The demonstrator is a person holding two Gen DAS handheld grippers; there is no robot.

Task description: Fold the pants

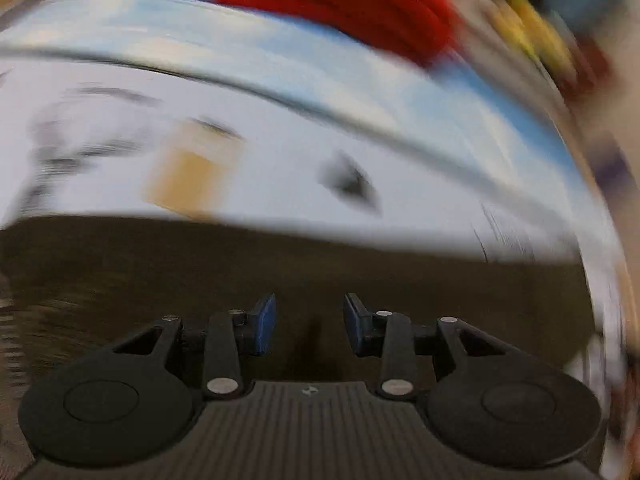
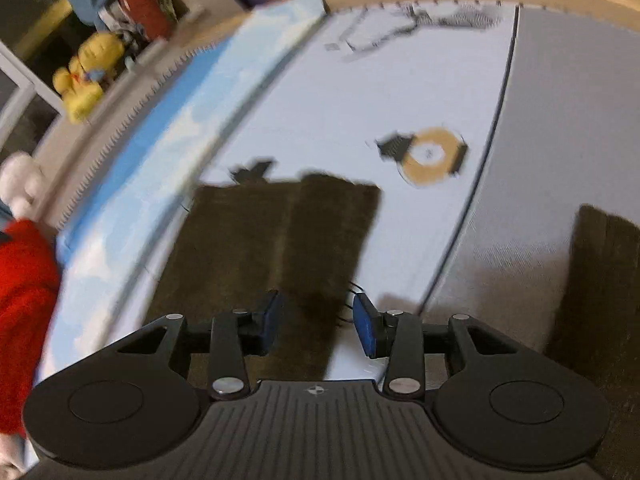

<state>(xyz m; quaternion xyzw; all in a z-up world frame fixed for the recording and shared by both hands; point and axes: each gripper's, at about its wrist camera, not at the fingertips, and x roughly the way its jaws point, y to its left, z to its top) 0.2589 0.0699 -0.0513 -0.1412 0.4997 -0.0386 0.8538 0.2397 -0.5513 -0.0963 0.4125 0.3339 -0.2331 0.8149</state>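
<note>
The dark olive-brown, soft, limp fabric pants (image 2: 276, 248) are seen spread flat on the pale printed bed sheet (image 2: 340, 100), toward twelve o'clock of both half-open, empty grippers (image 1: 310, 322) (image 2: 320, 328), and are judged best pinched at an edge.

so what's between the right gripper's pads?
Nothing gripped: the right gripper stands open above the dark pants on the sheet, per right wrist view.
</note>
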